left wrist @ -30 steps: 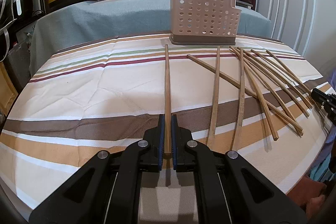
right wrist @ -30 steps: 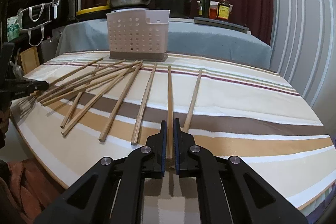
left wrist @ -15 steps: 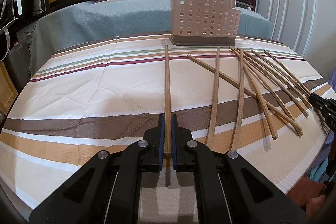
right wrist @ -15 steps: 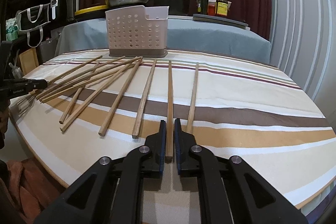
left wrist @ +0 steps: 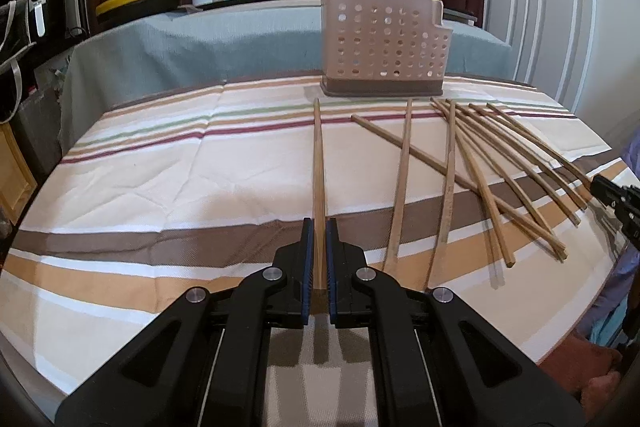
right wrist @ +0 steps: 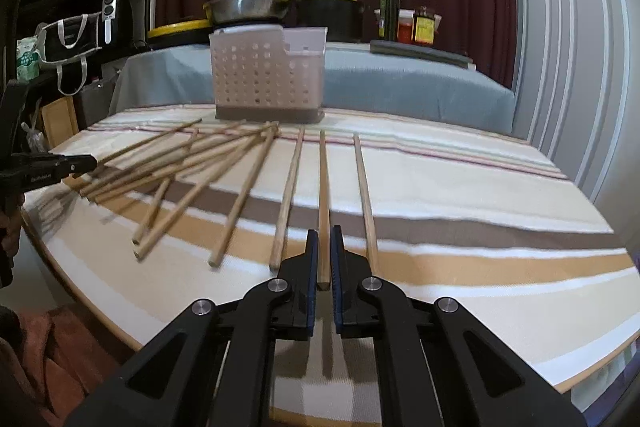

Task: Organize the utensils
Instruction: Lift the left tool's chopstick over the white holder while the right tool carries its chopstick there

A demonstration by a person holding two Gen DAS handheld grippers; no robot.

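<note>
In the left wrist view my left gripper (left wrist: 319,223) is shut on the near end of a wooden chopstick (left wrist: 318,155) that points at the perforated beige utensil basket (left wrist: 384,43). Several loose chopsticks (left wrist: 500,179) fan out on the striped cloth to its right. In the right wrist view my right gripper (right wrist: 324,231) is shut on another chopstick (right wrist: 323,179). Its near end hangs just above the cloth and its far tip lies before the basket (right wrist: 264,79). One chopstick (right wrist: 364,187) lies to its right and several chopsticks (right wrist: 192,167) to its left.
The round table (left wrist: 160,187) has its near edge just below both grippers. Behind it a grey-covered counter (right wrist: 400,83) carries pots, a pan and bottles. White cupboard doors (left wrist: 552,7) stand at the right and dark shelves (right wrist: 80,7) at the left. Each view shows the other gripper's black tip at its edge.
The right wrist view has shifted and tilted with the chopstick still clamped, and the loose chopsticks on its left look blurred. The left gripper holds its chopstick almost still.
</note>
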